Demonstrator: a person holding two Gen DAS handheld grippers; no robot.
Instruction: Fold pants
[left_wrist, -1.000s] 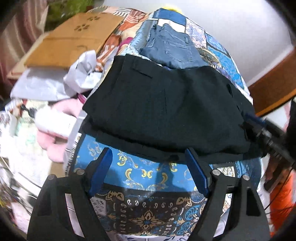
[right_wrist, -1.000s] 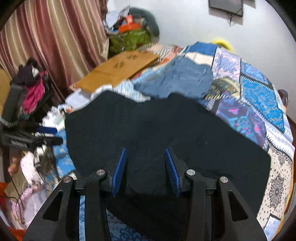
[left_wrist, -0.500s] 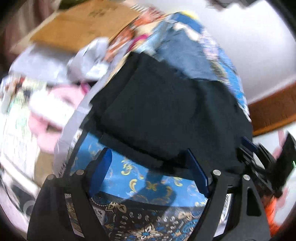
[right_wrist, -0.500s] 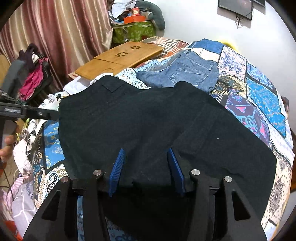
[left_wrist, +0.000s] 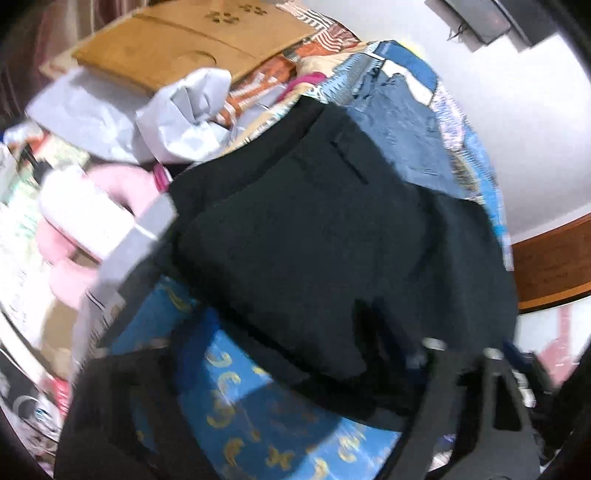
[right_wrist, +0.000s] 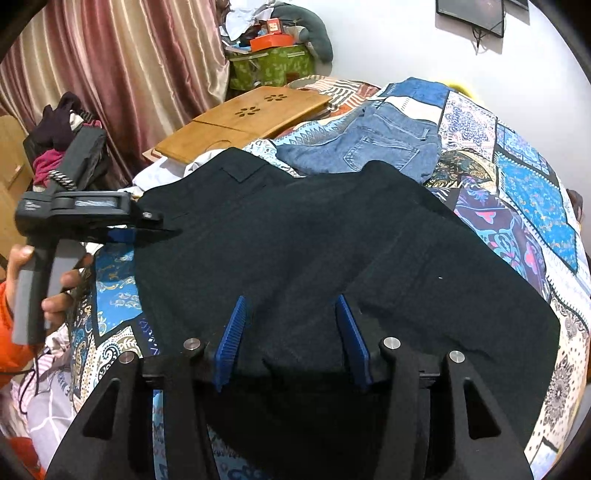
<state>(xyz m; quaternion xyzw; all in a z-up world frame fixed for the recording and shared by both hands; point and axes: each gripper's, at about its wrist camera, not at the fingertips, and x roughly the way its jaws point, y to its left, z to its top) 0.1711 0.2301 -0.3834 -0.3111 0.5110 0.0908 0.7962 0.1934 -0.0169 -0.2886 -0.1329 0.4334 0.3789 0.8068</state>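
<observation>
Gaping over black pants (right_wrist: 332, 251), right tool (right_wrist: 291, 332) grips nothing (left tool (right_wrist: 162, 225) nips their edge; blurred)

A big bed with a patchwork cover (right_wrist: 532, 192) fills the room. At ten o'clock hang striped red curtains (right_wrist: 122, 62). A flat wooden board (right_wrist: 243, 122) lies at eleven o'clock, a green box (right_wrist: 271, 66) behind it. The wall (right_wrist: 388, 40) is white, with a dark screen (right_wrist: 471, 13) at one o'clock.
</observation>
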